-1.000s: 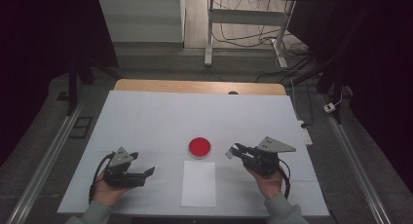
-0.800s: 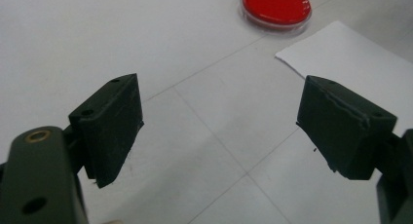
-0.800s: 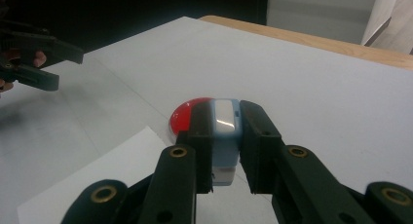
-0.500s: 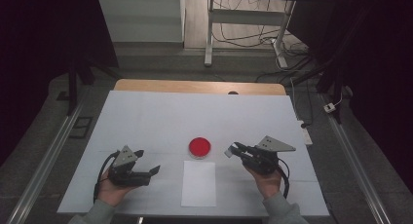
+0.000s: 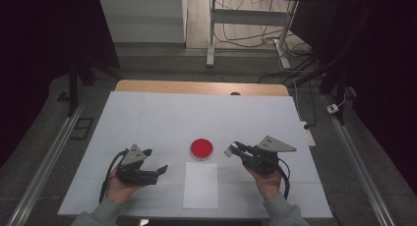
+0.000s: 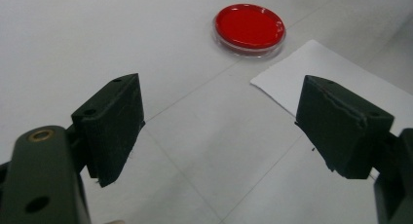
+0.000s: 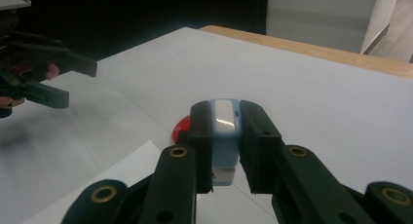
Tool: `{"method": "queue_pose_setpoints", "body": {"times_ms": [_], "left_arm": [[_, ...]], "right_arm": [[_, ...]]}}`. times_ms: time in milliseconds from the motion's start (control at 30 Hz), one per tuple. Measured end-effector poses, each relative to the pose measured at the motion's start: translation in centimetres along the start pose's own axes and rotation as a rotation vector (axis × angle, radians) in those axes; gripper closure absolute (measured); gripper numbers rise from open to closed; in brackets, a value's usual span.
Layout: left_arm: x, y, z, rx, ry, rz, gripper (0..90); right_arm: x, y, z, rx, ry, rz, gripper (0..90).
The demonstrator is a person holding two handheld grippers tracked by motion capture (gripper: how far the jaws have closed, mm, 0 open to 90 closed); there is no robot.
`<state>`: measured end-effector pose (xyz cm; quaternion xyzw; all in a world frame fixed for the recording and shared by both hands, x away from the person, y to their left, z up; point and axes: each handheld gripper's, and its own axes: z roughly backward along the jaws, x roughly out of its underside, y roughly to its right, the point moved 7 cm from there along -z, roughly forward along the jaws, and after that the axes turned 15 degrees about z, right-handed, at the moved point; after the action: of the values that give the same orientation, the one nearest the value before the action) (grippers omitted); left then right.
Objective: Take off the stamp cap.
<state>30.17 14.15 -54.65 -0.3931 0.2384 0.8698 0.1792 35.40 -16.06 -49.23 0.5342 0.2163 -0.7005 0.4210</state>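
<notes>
A small pale-blue and white stamp (image 7: 224, 136) is clamped upright between the two black jaws of the right gripper (image 7: 225, 146), its rounded white top standing level with the jaw tips. In the high view the right gripper (image 5: 235, 149) is held above the desk (image 5: 147, 118) just right of a round red ink pad (image 5: 202, 148), toward which its jaws are pointed. The red ink pad is set in a clear shallow dish near the middle of the white-covered desk, and a white sheet of paper (image 5: 201, 184) is laid just in front of it, on the person's side, the two lying close together. The left gripper (image 5: 155, 171) is held left of the paper, its jaws spread wide with nothing between them; in the left gripper view the ink pad (image 6: 250, 28) and a corner of the paper (image 6: 321, 68) are seen beyond the parted jaws. A strip of bare wood is left showing along the far edge of the desk.
</notes>
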Motion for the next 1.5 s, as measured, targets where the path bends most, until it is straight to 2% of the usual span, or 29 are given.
{"method": "queue_pose_setpoints", "body": {"times_ms": [167,367,1067,1500], "left_arm": [[-0.4,1.1,-0.5,0.014,-0.003,-0.036,17.8],[-0.7,1.7,-1.0,0.024,-0.003,-0.041,17.9],[-2.2,3.4,-2.5,0.037,0.003,-0.041,18.1],[-3.3,5.4,-4.1,0.058,-0.001,-0.063,18.2]], "right_arm": [[0.3,0.2,0.3,0.008,0.003,-0.014,75.3],[0.0,0.4,0.6,0.007,0.031,-0.046,75.3],[-0.6,-0.8,-1.0,-0.028,0.025,-0.021,75.3],[-0.9,-1.2,-1.7,-0.043,0.028,-0.003,75.3]]}}
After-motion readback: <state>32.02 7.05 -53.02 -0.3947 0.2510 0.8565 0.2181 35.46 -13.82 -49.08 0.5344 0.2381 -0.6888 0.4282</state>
